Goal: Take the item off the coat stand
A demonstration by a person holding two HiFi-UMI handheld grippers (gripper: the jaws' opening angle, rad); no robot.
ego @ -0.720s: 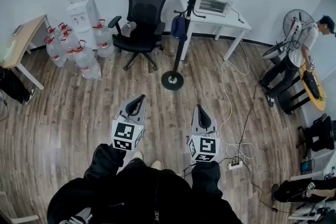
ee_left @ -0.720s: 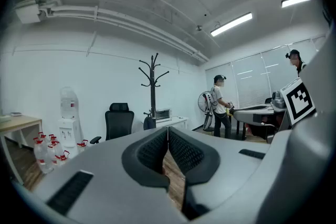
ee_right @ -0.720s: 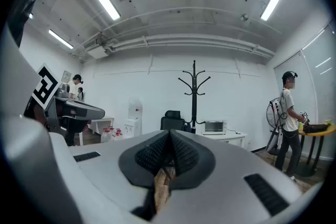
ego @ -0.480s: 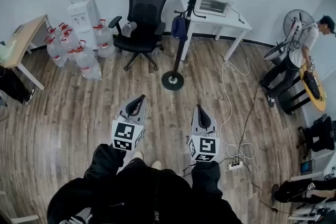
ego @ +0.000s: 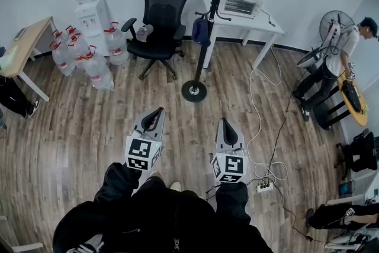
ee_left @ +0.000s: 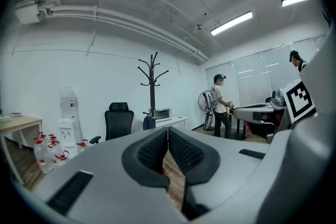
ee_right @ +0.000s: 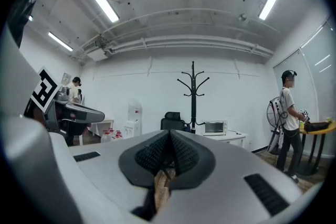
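The dark blue bag hangs low on the coat stand, far across the floor beside the white table; it's untouched; the left gripper and right gripper, both pinched together and empty, are well short of it; approach, grip and lift are all left to do.

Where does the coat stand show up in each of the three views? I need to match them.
Head view: coat stand at top centre, pole slanting down to its round base.
Left gripper view: coat stand just left of centre, by the back wall.
Right gripper view: coat stand just right of centre.
Shared landmark: black office chair, left of it everywhere.
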